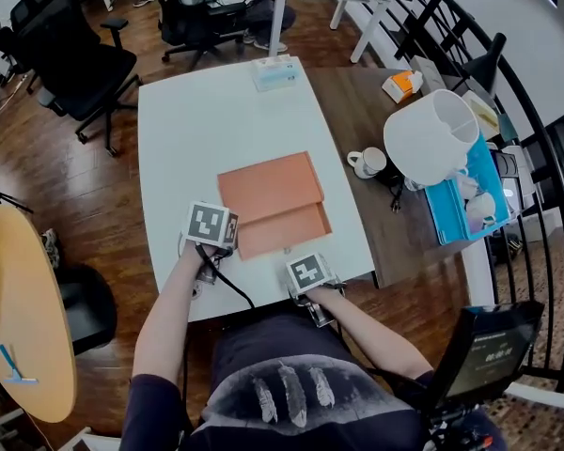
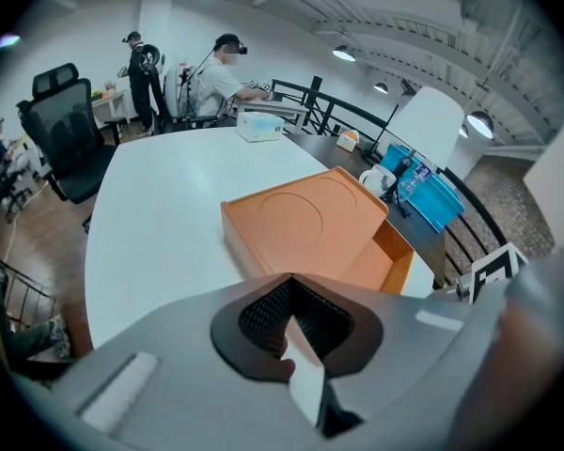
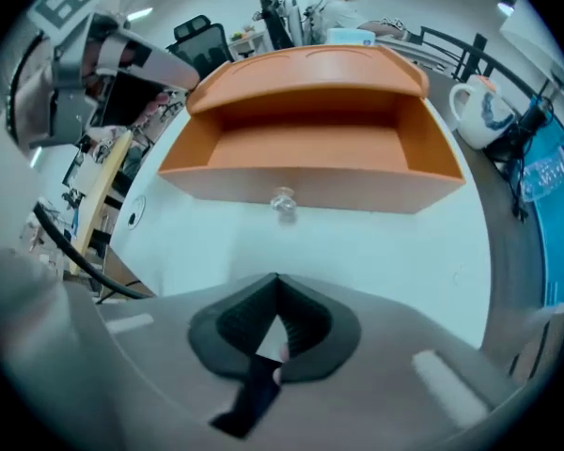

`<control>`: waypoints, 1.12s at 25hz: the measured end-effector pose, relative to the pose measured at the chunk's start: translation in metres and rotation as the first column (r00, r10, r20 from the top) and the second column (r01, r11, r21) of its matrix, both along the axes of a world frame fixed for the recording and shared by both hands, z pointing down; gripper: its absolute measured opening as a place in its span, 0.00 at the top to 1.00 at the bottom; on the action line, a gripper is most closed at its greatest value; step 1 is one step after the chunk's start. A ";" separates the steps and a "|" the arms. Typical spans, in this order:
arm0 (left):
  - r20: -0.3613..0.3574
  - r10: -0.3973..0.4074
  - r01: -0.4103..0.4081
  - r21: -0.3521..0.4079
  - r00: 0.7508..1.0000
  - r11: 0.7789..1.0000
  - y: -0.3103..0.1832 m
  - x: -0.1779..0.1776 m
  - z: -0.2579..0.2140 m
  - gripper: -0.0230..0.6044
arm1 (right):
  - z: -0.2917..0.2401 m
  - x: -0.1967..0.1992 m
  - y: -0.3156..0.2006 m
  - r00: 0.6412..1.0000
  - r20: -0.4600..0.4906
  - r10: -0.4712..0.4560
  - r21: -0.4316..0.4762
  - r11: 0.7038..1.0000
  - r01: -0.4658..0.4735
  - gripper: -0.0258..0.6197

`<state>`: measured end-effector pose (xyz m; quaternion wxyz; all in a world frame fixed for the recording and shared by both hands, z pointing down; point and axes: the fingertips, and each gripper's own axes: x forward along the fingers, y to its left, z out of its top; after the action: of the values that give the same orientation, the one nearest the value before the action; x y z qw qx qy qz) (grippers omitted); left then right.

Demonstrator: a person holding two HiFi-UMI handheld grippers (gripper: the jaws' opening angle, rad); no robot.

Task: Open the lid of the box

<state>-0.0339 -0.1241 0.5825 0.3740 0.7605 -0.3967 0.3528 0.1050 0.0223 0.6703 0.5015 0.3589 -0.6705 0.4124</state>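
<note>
I see the white bench filling most of the head view, and the orange box lies flat on its near half, close to my edge. The lid covers the far part of the box. The lower tray sticks out toward me, open on top.

My left tool sits just beside the box's near left corner, its jaws closed together with nothing between them. My right tool is over the bench's near edge, facing the tray front and clear of it. Its jaws are likewise pressed together and empty.

A white mug stands on the brown table to the right. A small clear knob is at the middle of the tray front.
</note>
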 end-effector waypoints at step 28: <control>0.066 0.010 -0.008 -0.030 0.998 1.000 0.001 -0.002 0.000 0.94 | -0.018 -0.009 -0.047 0.998 -0.056 0.036 0.085 0.996 -0.031 0.86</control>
<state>-0.0362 -0.1235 0.5826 0.3704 0.7444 -0.4003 0.3853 0.0963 -0.0251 0.6524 0.4982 0.4025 -0.6664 0.3817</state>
